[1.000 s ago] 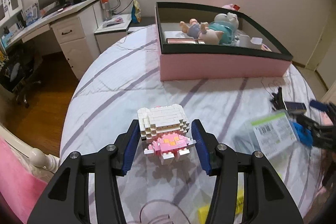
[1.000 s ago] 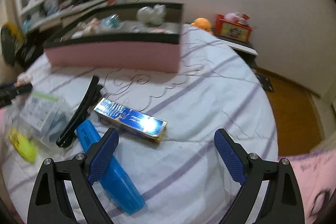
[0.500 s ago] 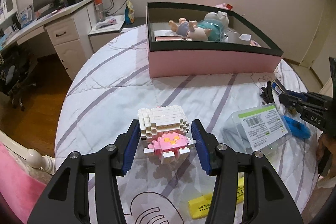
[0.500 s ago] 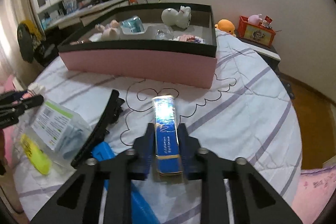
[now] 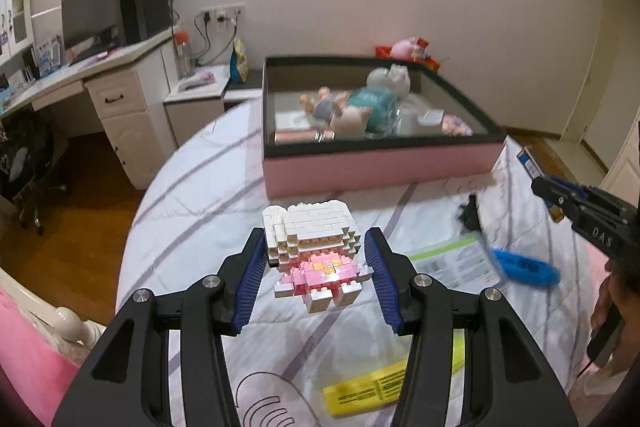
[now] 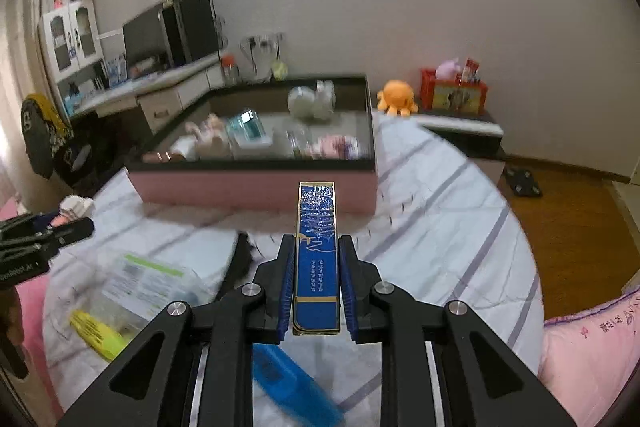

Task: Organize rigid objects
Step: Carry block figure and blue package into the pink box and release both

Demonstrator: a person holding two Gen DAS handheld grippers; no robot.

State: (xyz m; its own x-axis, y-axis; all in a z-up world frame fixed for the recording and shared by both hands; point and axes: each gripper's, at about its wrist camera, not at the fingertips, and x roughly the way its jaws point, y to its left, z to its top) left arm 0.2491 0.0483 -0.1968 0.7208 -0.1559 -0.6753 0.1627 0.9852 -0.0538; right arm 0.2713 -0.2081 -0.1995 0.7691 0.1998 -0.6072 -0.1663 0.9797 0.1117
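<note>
We hold two things above the bed [image 5: 192, 195]. Our left gripper [image 5: 314, 273] has its fingers closed partway on a white and pink brick figure [image 5: 314, 255]. Our right gripper [image 6: 317, 289] has its fingers pressed tight on a slim blue box [image 6: 317, 255]. The pink storage box [image 6: 256, 187] lies just ahead, already holding toys. To place them well, we should probably clear its dark rim, find bare floor inside, then lower gently, since bricks may snap apart.
</note>
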